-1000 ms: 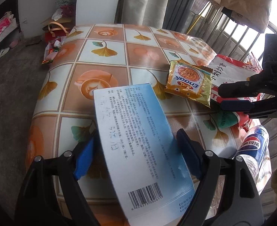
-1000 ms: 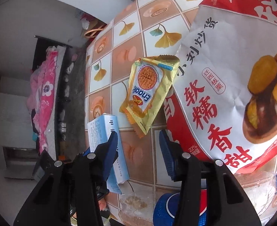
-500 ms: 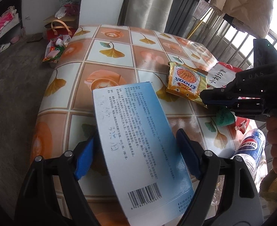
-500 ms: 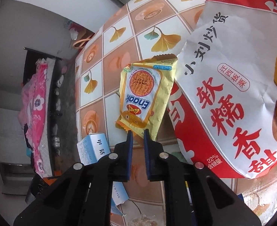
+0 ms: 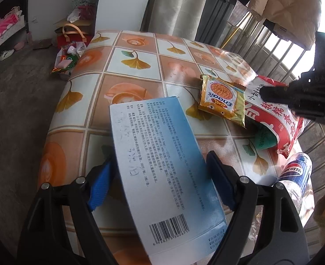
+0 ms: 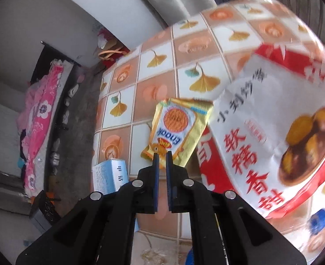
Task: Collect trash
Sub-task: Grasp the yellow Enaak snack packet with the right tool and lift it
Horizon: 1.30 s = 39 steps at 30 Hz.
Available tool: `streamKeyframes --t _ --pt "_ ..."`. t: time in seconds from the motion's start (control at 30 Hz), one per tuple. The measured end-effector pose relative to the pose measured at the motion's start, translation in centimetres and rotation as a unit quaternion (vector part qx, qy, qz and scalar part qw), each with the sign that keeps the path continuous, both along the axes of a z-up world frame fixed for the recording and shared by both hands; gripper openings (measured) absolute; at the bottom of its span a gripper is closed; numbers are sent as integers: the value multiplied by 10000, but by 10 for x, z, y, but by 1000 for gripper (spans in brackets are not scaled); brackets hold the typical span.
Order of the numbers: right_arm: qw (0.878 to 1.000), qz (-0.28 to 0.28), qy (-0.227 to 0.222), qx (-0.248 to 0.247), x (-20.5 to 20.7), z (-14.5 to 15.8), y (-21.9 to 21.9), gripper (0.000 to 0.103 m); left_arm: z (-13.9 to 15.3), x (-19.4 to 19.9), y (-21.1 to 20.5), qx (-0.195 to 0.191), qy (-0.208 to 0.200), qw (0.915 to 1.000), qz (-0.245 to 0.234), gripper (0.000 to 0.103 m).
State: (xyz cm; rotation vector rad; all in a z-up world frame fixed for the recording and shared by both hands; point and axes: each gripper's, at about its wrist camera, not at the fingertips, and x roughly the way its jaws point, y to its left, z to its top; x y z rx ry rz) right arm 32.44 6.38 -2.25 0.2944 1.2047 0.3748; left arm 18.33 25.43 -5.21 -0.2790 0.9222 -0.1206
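Observation:
My left gripper (image 5: 160, 183) is shut on a blue and white carton (image 5: 162, 167) and holds it above the table's near edge. A yellow Enaak snack packet (image 5: 223, 98) lies on the patterned tablecloth (image 5: 129, 92), its right edge against a large red and white chestnut bag (image 5: 275, 114). My right gripper (image 6: 161, 156) is shut, empty, its tips over the packet's (image 6: 177, 130) near corner; whether they touch it I cannot tell. The carton (image 6: 109, 174) also shows in the right wrist view, lower left.
A Pepsi bottle (image 5: 297, 172) lies at the table's right edge below the bag. A green scrap (image 5: 265, 138) peeks from under the bag. Bags and rubbish (image 5: 69, 50) sit on the floor past the far left corner. A window railing (image 5: 261, 37) runs behind.
My right gripper closed from wide open to shut and drew back to the right, above the chestnut bag. The left gripper holds the carton as before, shifted slightly.

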Motion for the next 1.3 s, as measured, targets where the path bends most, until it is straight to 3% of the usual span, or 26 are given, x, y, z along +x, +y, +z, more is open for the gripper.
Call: streamKeyframes --t 0.07,0.1,0.2,0.43,0.6,0.77,0.97,1.13,1.3 --pt "9983 322 -293 -393 13 15 4 46 0 0 0 13 0 10000 8 77" --pt "9967 445 -392 -556 21 19 5 47 0 0 0 22 2 10000 12 77" --pt "9924 647 -390 -971 51 18 3 47 1 1 0 9 5 10000 16 77" --pt "9881 1167 535 -846 104 -20 1 47 0 3 -5 11 14 10000 -22 77" --pt "9803 1546 861 -874 112 -40 12 47 -1 4 -7 -11 13 10000 -55 77" --pt "9732 1847 899 -1036 108 -47 23 47 -1 4 -6 -61 3 10000 -45 77" --pt "9636 2118 723 -1460 97 -52 38 23 -2 3 -6 -69 -5 10000 -34 76" --pt "9569 2351 437 -1650 81 -48 51 12 -1 2 -2 -101 -27 9999 25 76" --pt "9558 2418 70 -1674 65 -32 61 9 1 0 2 -166 -81 9998 85 76"
